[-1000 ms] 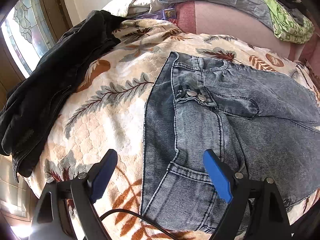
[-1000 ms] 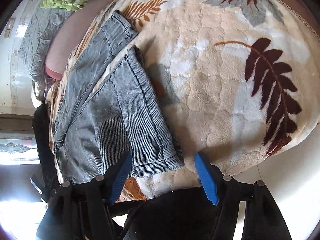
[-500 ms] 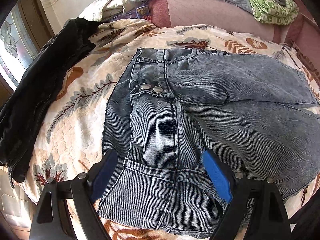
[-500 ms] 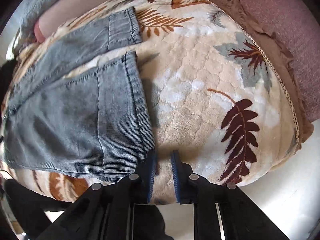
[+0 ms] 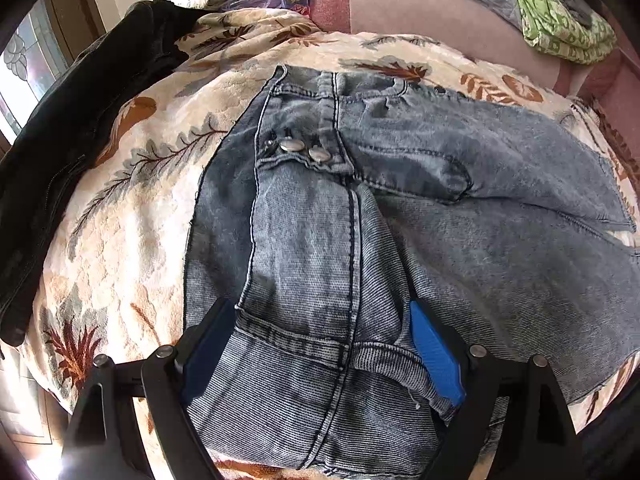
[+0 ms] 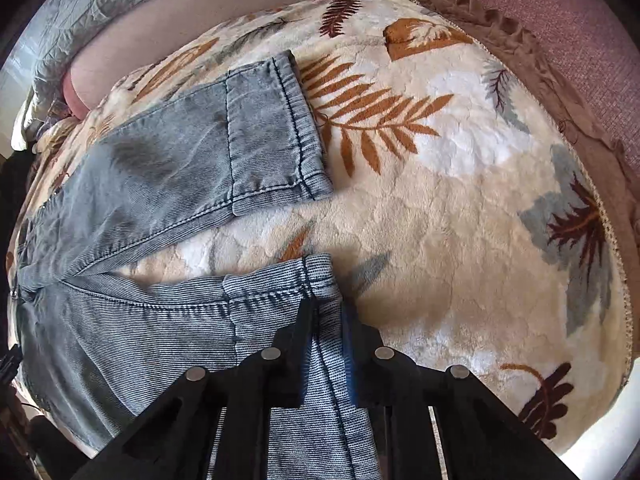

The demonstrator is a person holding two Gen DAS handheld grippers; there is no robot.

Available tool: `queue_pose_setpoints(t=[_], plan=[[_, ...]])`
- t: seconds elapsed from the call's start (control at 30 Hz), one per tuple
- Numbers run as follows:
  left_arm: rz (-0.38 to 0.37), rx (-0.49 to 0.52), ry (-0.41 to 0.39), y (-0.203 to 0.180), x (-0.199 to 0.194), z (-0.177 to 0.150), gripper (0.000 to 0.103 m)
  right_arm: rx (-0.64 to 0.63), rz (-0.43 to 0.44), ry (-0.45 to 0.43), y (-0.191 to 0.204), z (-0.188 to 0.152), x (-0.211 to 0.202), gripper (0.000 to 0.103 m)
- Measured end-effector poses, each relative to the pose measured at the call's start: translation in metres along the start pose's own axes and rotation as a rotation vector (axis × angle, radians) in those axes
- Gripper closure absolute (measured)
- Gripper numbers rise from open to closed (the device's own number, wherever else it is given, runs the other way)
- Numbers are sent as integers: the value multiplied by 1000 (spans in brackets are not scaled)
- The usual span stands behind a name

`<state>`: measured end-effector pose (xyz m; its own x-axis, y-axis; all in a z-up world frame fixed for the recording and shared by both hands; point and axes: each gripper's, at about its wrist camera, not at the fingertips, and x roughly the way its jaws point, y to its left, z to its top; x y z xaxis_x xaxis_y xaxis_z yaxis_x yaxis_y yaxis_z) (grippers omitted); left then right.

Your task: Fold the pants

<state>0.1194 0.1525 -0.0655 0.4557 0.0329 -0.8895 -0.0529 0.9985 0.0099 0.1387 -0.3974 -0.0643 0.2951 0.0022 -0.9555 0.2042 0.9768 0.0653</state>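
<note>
Washed blue denim pants (image 5: 360, 220) lie spread on a cream leaf-print blanket (image 5: 132, 200). In the left wrist view the waistband with two metal buttons (image 5: 306, 150) faces me. My left gripper (image 5: 320, 344) is open, its blue fingers on either side of the near waistband corner. In the right wrist view both legs run to the right, the far leg (image 6: 240, 136) flat. My right gripper (image 6: 326, 332) is shut on the hem of the near leg (image 6: 280, 292) and holds it lifted.
A black jacket (image 5: 68, 152) lies along the blanket's left side. Pink cushions (image 5: 420, 4), a grey quilt and a green cloth (image 5: 560, 28) are behind. The blanket's fringed edge (image 6: 560, 92) and a pink cushion are at the right. A window is at far left.
My right gripper closed on the near leg's hem and raised it. My left gripper moved in over the waistband corner and stays open.
</note>
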Motion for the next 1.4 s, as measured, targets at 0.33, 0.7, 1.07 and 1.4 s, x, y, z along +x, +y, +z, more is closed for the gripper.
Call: queue_pose_setpoints(t=[0.33, 0.7, 1.07, 1.4], plan=[[-112, -221, -84, 46, 18, 130, 15, 82, 123, -120, -8, 72, -23, 33], [-96, -273, 2, 49, 105, 212, 31, 151, 225, -63, -9, 173, 35, 34], [-38, -252, 67, 42, 141, 228, 97, 78, 153, 31, 19, 210, 92, 79], [-88, -250, -1, 48, 108, 233, 101, 81, 147, -73, 17, 205, 47, 86]])
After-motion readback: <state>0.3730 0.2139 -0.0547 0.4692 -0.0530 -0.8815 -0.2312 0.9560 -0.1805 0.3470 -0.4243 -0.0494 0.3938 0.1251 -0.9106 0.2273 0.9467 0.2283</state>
